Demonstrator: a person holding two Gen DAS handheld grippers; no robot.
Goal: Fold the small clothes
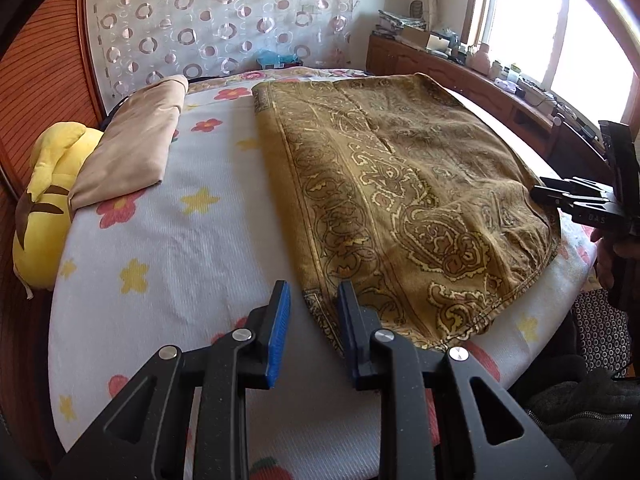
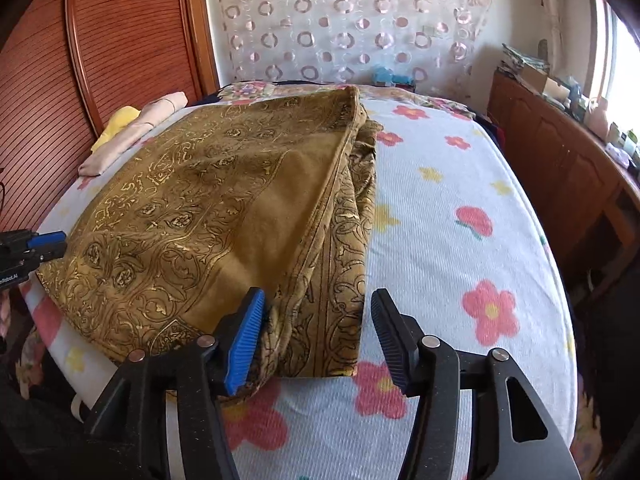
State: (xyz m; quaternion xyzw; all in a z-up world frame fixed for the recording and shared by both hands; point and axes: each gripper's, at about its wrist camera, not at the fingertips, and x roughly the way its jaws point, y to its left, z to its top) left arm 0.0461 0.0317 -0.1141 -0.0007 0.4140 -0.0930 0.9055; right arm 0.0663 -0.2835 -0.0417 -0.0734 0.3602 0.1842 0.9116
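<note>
- Black two-finger left gripper with blue ribbed pads: my jaws stand a little apart at the near left corner of the mustard-gold paisley-printed cloth; the cloth's edge lies between the fingers, and I cannot tell whether the pads press on it.
- My right gripper, of the same black-and-blue make, stands spread wide at the cloth's near right corner. Its left pad touches the bunched edge; the other finger is clear of the fabric, over the sheet.
- That cloth lies folded over on itself across the bed's white knitted sheet with pink and yellow flowers, the top layer smooth, its right side stacked in loose folds.
- Beside it, toward the reddish slatted wooden panel, rests a folded beige garment, leaning on a yellow plush toy.
- Behind the bed hangs a sheer white curtain with pink rings.
- Along the sunlit window runs a cluttered brown wooden cabinet.
</note>
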